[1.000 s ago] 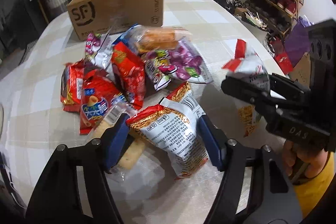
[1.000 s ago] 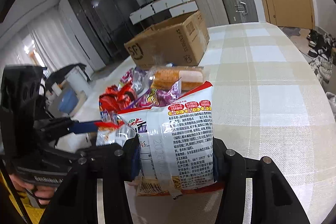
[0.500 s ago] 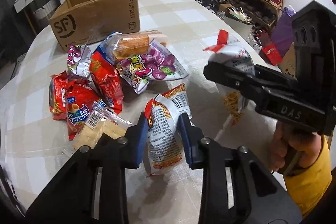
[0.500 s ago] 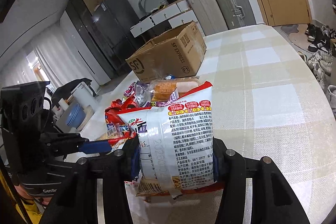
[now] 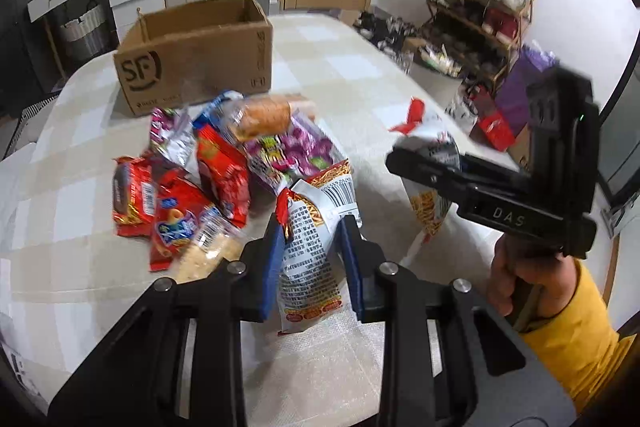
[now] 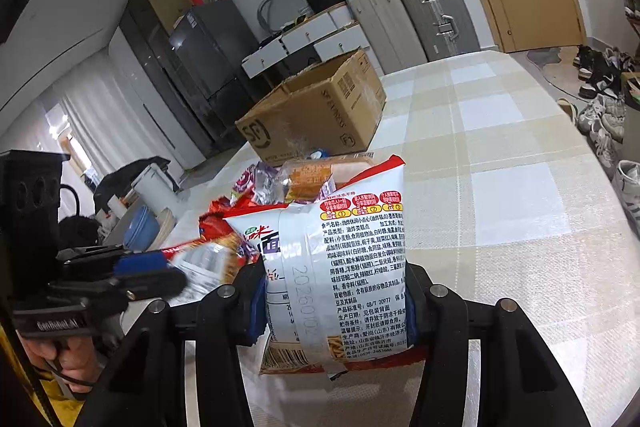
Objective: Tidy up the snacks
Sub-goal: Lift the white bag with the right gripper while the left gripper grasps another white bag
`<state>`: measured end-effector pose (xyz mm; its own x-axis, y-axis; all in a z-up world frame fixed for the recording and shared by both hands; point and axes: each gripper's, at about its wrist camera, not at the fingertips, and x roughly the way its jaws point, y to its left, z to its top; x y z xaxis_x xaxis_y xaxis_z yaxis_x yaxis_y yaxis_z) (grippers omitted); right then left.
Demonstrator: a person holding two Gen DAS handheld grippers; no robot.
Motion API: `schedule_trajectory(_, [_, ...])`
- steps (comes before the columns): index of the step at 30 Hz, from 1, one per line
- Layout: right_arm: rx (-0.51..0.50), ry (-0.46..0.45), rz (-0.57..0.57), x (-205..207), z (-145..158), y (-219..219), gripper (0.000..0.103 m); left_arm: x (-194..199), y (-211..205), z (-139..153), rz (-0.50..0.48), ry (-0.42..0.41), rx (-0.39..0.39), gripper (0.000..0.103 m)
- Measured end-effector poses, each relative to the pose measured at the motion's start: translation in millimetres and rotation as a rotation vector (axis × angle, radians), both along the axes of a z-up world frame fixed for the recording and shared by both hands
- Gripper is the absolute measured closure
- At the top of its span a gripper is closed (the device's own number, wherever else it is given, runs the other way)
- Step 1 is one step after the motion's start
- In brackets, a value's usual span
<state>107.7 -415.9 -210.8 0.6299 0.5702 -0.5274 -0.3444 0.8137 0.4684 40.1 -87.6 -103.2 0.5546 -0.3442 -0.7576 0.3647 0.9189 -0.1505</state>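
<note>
Nearest my left camera, the left gripper (image 5: 310,259) is clamped tight on a noodle packet (image 5: 310,251), its pads pinching the crumpled middle so the film bulges above and below. I judge the packet light, soft and crackly, its contents brittle; a mid-body hold suits it, since the glossy sealed ends could slip.

Nearest my right camera, the right gripper (image 6: 334,301) stands part closed on a second packet (image 6: 340,267), held upright by its lower half with both pads pressing the sides. Whether either packet is clear of the table (image 5: 360,83) I cannot tell from these views, though the left one appears lifted.

Both grippers point downward and forward over the table. A hand (image 5: 516,275) in a yellow sleeve (image 5: 576,339) grips the right handle from below.

Just beyond lies the pile (image 5: 224,167) of loose snacks: red bags, a purple one and a wrapped bread roll, overlapping. These look equally light and slippery.

Farther back stands an open cardboard box (image 5: 192,63), upright, just behind the pile; I judge it the destination. Beyond the table are suitcases and a shoe rack.
</note>
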Motion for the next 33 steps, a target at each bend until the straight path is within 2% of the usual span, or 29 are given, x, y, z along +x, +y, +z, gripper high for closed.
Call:
schedule_trajectory(4, [-0.010, -0.045, -0.002, -8, 30, 1, 0.052, -1, 23, 24, 0.016, -0.040, -0.054, 0.078])
schedule_trajectory(8, [-0.022, -0.100, 0.016, -11, 74, 9, 0.052, 2, 49, 54, 0.038, -0.103, -0.095, 0.078])
schedule_trajectory(14, [-0.031, -0.125, 0.067, 6, 127, 37, 0.052, 15, 89, 102, 0.072, -0.208, -0.141, 0.078])
schedule_trajectory(19, [-0.036, -0.121, 0.116, 37, 162, 66, 0.052, 36, 122, 136, 0.110, -0.273, -0.168, 0.078])
schedule_trajectory(22, [-0.034, -0.112, 0.136, 60, 180, 83, 0.052, 56, 139, 151, 0.125, -0.281, -0.178, 0.078])
schedule_trajectory(33, [-0.056, -0.086, 0.145, 148, 214, 119, 0.052, 145, 180, 187, 0.196, -0.307, -0.177, 0.078])
